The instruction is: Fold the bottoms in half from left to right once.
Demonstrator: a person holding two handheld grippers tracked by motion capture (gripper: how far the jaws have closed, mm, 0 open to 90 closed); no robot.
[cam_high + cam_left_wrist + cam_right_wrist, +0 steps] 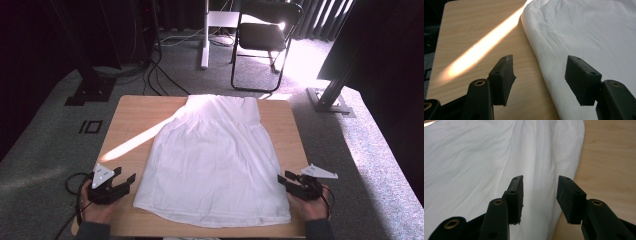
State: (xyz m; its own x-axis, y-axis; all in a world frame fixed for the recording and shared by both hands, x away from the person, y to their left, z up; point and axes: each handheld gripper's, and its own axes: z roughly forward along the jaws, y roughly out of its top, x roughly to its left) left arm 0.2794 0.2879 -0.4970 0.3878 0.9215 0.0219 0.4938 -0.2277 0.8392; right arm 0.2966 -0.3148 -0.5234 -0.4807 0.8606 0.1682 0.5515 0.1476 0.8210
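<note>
With both tongs, left (124,179) and right (284,178), standing apart and empty beside the flat white cotton garment (215,160) on the light wooden bench (130,120), uneven pinches at its hem corners would likely wrinkle it.

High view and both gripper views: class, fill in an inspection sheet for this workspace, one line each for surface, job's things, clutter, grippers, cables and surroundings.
Surface: light wooden table, a sunlit streak across its left part.
Job's things: white cloth garment spread flat, its far edge at the table's far edge.
Clutter: nothing seen.
Grippers: left gripper open beside the garment's left edge; right gripper open at its right edge; neither holds cloth.
Cables: black cables on the floor beyond the table.
Surroundings: grey carpet, black folding chair, dark curtains.
</note>
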